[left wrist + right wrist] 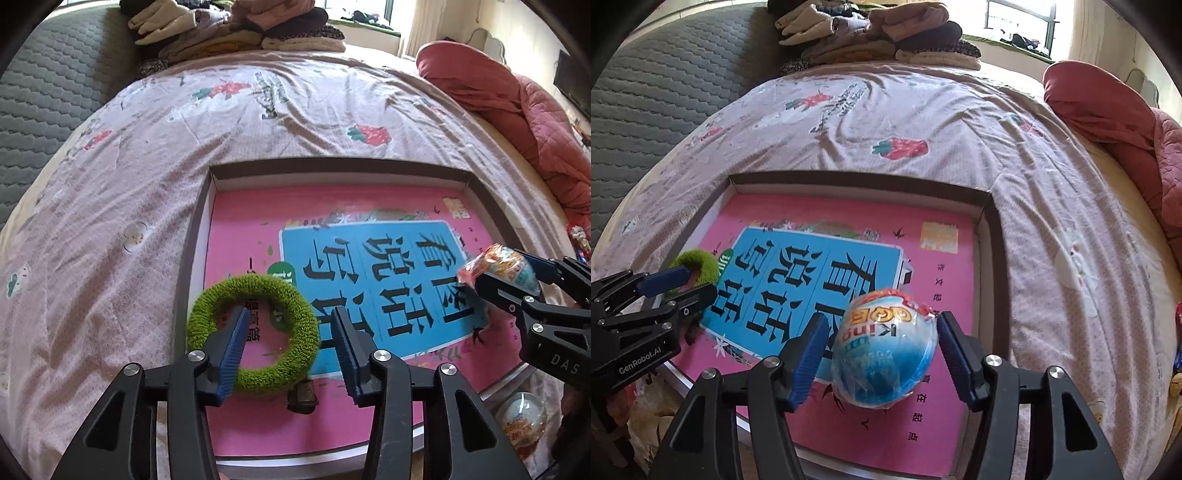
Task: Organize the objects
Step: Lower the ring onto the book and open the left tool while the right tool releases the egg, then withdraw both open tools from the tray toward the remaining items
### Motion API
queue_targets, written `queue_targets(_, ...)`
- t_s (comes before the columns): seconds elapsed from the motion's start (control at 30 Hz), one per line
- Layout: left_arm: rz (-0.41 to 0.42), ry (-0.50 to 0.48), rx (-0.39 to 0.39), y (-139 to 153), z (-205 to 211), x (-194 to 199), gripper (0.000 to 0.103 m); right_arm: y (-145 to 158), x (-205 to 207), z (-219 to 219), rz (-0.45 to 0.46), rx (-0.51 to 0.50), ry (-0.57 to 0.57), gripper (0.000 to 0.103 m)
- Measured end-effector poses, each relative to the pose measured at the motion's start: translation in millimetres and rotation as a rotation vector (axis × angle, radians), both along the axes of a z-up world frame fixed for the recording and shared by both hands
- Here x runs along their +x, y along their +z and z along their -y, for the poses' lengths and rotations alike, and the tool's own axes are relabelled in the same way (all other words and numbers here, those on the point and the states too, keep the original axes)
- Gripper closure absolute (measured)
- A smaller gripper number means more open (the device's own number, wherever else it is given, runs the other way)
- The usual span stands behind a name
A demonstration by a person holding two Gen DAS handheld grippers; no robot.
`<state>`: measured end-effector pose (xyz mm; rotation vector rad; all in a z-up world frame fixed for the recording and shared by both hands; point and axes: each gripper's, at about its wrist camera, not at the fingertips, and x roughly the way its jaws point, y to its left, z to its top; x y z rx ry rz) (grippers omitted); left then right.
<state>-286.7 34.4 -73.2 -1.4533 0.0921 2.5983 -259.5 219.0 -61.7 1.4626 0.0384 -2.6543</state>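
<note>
**Both items lie in the box; both claws stand apart**

The shallow box [207,206] rests on the bedsheet [122,177], a pink book [923,266] lining its floor. The green ring [255,332] lies on the book at the box's left side; the left gripper [291,332] stands spread, one pad inside the ring, not pressing. The wrapped toy egg [886,343] sits between the right gripper [884,350] pads, gaps showing either side.
</note>
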Motion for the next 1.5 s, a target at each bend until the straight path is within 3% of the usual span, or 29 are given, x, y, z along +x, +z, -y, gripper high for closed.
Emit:
queue_targets(0.47,-0.038,0.015,0.024,35.0,7.6,19.7,0.048,38.5,21.3,3.5,-0.08,0.005,0.001,0.04)
queue_targets(1.13,-0.238,0.017,-0.02,113.8,6.9,113.4,0.045,114.7,106.1,15.7,-0.244,-0.01,0.049,0.039)
queue_targets(1.5,-0.267,-0.003,-0.064,116.7,2.7,155.6,0.045,130.4,148.8,19.9,-0.288,0.02,0.054,0.038)
